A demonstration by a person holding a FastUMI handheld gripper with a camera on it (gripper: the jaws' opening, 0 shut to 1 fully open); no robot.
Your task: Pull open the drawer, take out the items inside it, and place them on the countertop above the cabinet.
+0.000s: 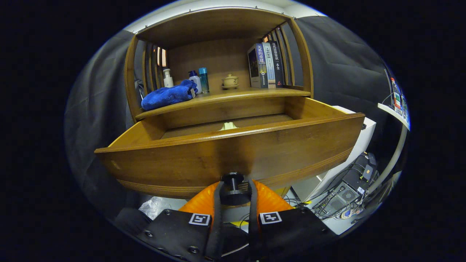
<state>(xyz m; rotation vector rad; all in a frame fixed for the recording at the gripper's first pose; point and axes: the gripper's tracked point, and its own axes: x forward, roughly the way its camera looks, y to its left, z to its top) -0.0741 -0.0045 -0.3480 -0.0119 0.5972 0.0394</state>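
One drawer is standing pulled well out of the cabinet, its front bowing toward the camera. On the counter above it, going left to right, a blue towel is lying at the front edge, then a white bottle, two more bottles, a small lidded pot and a row of books standing upright. Inside the drawer, a pale item is just peeking over the front panel near the middle; what it is I cannot tell.

The tool is sitting nearly closed, its two orange fingers pressing on either side of the black knob low on the drawer front.

Risks, as I judge them: pulling further could be bringing the drawer off its runners, since it is already far out. Releasing and reaching over the tall front panel could be knocking that panel. The towel is overhanging the counter edge, so setting anything down near it could be nudging it off.
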